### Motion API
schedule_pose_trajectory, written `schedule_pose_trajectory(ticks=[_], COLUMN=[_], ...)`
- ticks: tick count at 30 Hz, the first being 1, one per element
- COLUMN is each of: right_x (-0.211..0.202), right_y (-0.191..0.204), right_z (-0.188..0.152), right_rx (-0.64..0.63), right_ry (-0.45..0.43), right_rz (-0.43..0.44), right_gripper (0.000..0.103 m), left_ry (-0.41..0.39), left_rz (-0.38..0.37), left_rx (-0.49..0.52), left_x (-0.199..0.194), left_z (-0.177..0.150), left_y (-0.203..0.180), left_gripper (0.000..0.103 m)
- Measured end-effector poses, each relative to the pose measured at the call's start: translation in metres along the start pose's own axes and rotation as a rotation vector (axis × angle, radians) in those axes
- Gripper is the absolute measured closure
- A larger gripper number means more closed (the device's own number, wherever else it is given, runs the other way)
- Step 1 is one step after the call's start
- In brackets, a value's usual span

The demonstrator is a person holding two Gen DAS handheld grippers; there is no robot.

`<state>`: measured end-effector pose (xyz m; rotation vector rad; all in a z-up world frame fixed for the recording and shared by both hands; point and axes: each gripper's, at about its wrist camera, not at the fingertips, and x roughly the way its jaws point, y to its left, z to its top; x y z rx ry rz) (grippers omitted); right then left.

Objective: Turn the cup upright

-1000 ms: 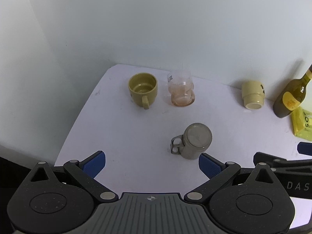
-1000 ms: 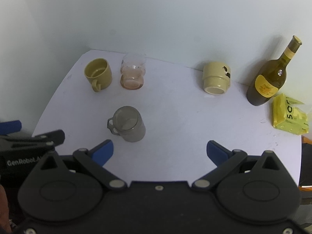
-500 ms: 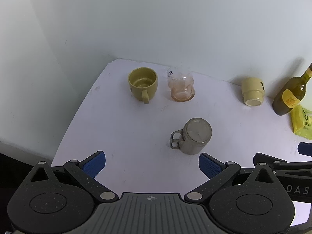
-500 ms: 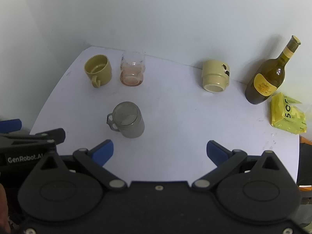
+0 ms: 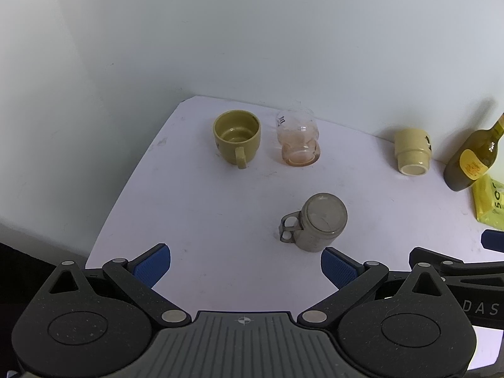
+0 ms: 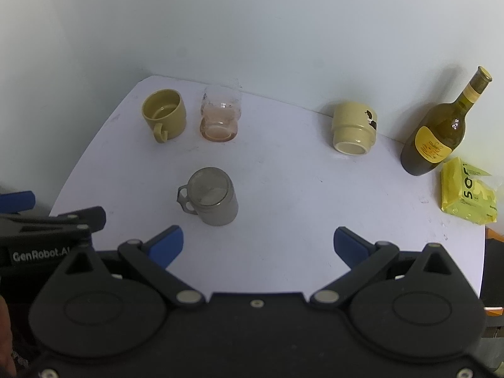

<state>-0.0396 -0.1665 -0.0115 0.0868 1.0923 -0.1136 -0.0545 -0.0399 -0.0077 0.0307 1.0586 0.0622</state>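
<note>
Table (image 5: pixel 195 220): white top, set against a pale wall; it carries every item listed below; both tools hang above its near edge.
Left gripper (image 5: pixel 245 267): blue-padded fingers (image 5: pixel 151 266) spread wide apart; nothing between them; clear of every item.
Right gripper (image 6: pixel 258 245): fingers (image 6: pixel 349 244) likewise spread wide; nothing held; its tip shows at the right border of the left wrist view.
Bottle (image 6: pixel 438 132): dark green glass, yellow label, upright; far ahead and to the right of the right gripper, close to the wall.
Yellow packet (image 6: pixel 466 195): lying flat just beside the bottle, on its nearer side; ahead-right of the right gripper.
Grey cup (image 5: pixel 318 222): the item to be flipped; inverted, flat base up, mouth on the table; looped handle (image 5: pixel 288 226) pointing left; just ahead of the left gripper's right finger, apart from it; ahead-left of the right gripper, close to its left finger; no contact visible.
Olive mug (image 5: pixel 237 135): upright, open mouth up, handle toward the tools; well ahead of the left gripper, near the wall.
Glass tumbler (image 5: pixel 297 141): clear with a pinkish tint; just beside the olive mug on its right; orientation cannot be told.
Cream cup (image 6: pixel 354 127): inverted, pale ring of its foot showing; dark mark on its side; far ahead of the right gripper, left of the bottle.
</note>
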Motion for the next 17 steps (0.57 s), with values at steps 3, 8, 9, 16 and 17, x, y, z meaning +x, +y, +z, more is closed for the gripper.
schedule_pose_trajectory(ticks=[3,8,9,16,17], right_x=[0.0006,0.0008,0.0006,0.0025,0.0031], right_y=[0.0006,0.0004,0.0007,-0.0007,-0.0011], right_z=[0.0006,0.0005,0.0004,0.0014,0.0012], right_rx=[0.0,0.001,0.001,0.002,0.002], right_ry=[0.003,0.005,0.005,0.01,0.012], right_rz=[0.001,0.001,0.001,0.002,0.003], right_gripper=[0.0,0.0,0.0,0.0,0.0], left_ry=[0.0,0.002,0.003,0.002,0.004], left_rz=[-0.001,-0.002,-0.002,0.006,0.006], left_rx=[0.001,0.003,0.003,0.007,0.006], left_x=[0.0003,0.0013,0.0017,0.0012,0.0018], left_z=[0.0003,0.0004,0.0004,0.0018,0.002], left_y=[0.0007,0.0021,0.0023,-0.0002,-0.0007], left_gripper=[0.0,0.0,0.0,0.0,0.0])
